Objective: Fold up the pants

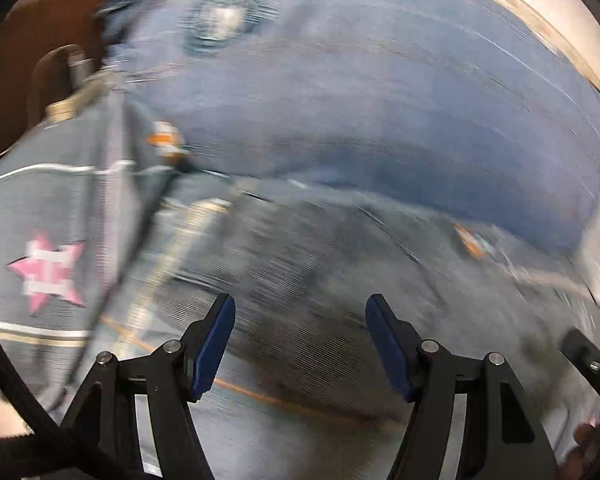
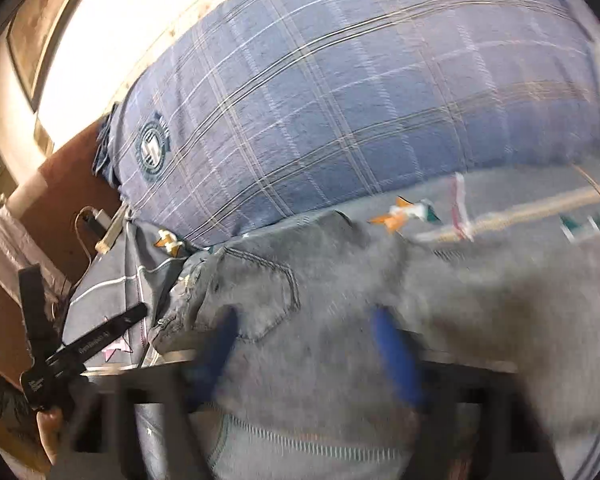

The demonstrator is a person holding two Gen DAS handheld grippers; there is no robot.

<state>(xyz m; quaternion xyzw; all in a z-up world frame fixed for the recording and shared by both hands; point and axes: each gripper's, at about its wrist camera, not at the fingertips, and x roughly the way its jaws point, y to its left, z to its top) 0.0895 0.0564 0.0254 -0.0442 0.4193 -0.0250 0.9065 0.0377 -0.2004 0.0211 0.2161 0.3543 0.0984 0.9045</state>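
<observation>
Blue pads of the left tool (image 1: pixel 300 320) sit closest to the lens, spread apart with nothing between them; it is released and hangs just above grey denim. Much of this view is smeared by blur. The right tool (image 2: pixel 304 344) likewise shows its two blue pads (image 2: pixel 396 356) standing wide, with denim behind them but no cloth pinched; I read it as released, though blur hides whether the pads touch the fabric.

Outward from both tools lie the pants (image 2: pixel 340 300), grey jeans spread on a bed. A stitched back pocket (image 2: pixel 260 292) faces up just beyond the right tool, so the seat end is near that hand. Under the jeans is a grey bedsheet (image 1: pixel 40 208) printed with a pink star (image 1: pixel 48 272) and small orange shapes. Behind the jeans, touching their far edge, rests a blue plaid pillow (image 2: pixel 360 100) bearing a round badge (image 2: pixel 152 148). A brown headboard (image 2: pixel 60 208) stands to the left.

As a judgement, the work sits between folds: neither tool holds cloth, and the denim looks bunched rather than neatly doubled. The next move calls for each tool to close on an edge, probably the waistband side and a leg, then lift and carry it across evenly.

Both tools point downward at a slant toward the bed. In the right view the left tool appears low on the left, a hand (image 2: pixel 50 420) wrapped round its handle.
</observation>
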